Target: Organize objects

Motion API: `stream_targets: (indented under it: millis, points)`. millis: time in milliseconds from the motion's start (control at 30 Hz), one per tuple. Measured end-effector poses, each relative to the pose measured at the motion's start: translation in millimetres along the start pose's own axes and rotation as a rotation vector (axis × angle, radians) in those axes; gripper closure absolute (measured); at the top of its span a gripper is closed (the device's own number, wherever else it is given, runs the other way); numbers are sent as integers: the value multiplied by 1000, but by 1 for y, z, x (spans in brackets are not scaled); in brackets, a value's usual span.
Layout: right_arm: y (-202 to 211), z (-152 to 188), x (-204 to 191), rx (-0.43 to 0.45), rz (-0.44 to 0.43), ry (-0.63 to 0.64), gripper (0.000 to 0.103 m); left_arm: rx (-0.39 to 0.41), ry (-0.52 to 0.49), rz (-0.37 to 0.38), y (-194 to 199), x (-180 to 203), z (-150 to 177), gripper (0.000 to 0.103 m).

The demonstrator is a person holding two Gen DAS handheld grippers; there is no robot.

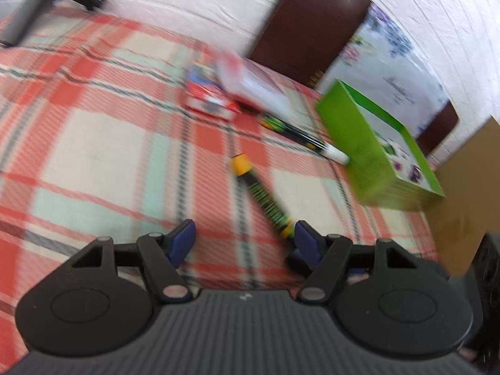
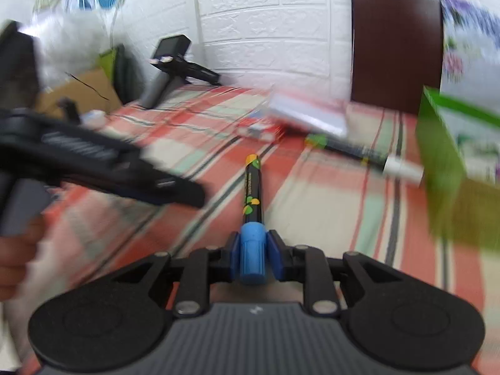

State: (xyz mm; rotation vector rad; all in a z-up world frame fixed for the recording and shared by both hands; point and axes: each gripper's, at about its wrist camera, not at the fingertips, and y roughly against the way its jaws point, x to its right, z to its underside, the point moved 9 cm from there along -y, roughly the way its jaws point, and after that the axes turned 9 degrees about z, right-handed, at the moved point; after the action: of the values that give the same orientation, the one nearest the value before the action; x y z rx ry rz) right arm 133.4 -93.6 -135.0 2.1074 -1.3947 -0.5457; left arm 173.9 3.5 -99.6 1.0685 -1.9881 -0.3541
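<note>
My right gripper (image 2: 253, 256) is shut on the blue cap of a black marker (image 2: 252, 187), which points away over the plaid cloth (image 2: 328, 212) and ends in a yellow tip. The left wrist view shows a yellow-capped marker (image 1: 262, 193) with its near end beside the right pad (image 1: 307, 240) of my left gripper (image 1: 245, 240), which is open with nothing pressed between its pads. It seems to be the same marker. A second marker with a white cap (image 1: 300, 136) (image 2: 368, 156) lies against the green box (image 1: 359, 143) (image 2: 443, 162). The left gripper's body (image 2: 93, 162) shows blurred at the left of the right wrist view.
A red packet (image 1: 209, 100) and a clear plastic case (image 1: 250, 84) (image 2: 309, 115) lie further back. A dark chair back (image 1: 312, 22) stands against the white wall. A cardboard box (image 1: 468, 187) sits at the right, a black stand (image 2: 178, 59) at the far left. A hand (image 2: 15, 250) is at the left edge.
</note>
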Motion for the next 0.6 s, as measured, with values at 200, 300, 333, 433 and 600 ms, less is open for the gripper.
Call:
stream_targets:
  millis: [200,300,333,433,600]
  points:
    - [29,19,-12,-25,-114,-100,83,-48,-80,-6,-14,32,18,41]
    - [36,23,-10,-18,-100,-100,83,-55,-77,-32,-13,34,21,61]
    - [38,24,-8,-16,-98,-113,83,-62,-61,-27,-13,33,22,66]
    - [47,26,-1,10,-92,-130,83,-95,19,44,-15,38,27,70]
    - [67,25,5,85,-103,-130,83,-123,20,102,-21,63,36,44]
